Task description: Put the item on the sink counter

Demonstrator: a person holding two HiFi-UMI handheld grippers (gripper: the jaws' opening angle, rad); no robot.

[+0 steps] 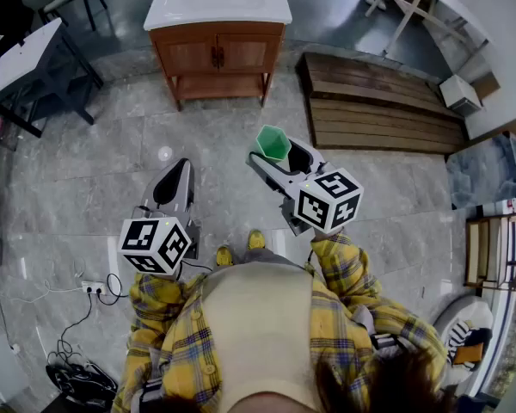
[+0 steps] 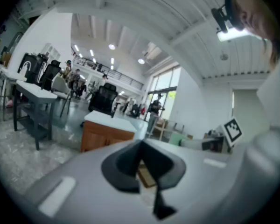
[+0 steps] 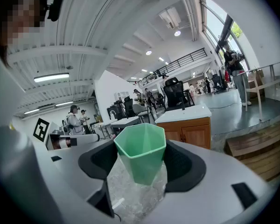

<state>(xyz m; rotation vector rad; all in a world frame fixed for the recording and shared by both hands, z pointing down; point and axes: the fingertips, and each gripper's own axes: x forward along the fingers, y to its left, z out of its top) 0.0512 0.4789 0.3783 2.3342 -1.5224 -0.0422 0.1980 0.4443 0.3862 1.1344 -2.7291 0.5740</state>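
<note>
**Stock at hand, placed from the sink cabinet (image 1: pixel 217 46)**

1. Sink cabinet: brown wood, two doors, an open shelf below, and a white tabletop (image 1: pixel 217 5) with a basin sunk into it. It stands on the grey stone floor (image 1: pixel 112 153), ahead of you and well apart from both of your grippers.
2. Green cup (image 1: pixel 273 142), six-sided, mouth up. It is not on the cabinet. You carry it in the air on the near side of the cabinet, over the floor, roughly in line with the cabinet's right edge.
3. Right gripper (image 1: pixel 279 151): its jaws stand wide, with the pads pressed on opposite sides of the green cup (image 3: pixel 140 148). In the right gripper view (image 3: pixel 142 164) the cabinet shows beyond the cup's rim.
4. Left gripper (image 1: pixel 174 183): its pads meet and nothing is between them (image 2: pixel 141 162). You hold it on the near side of the cabinet, level with its left edge.
5. Wooden platform (image 1: pixel 383 101): slatted, on the floor just right of the cabinet.
6. Desk (image 1: pixel 17 58): white top, dark legs, left of the cabinet.
7. Power strip (image 1: pixel 93 287) with cables: on the floor far on the near side of the cabinet, at your left.
</note>
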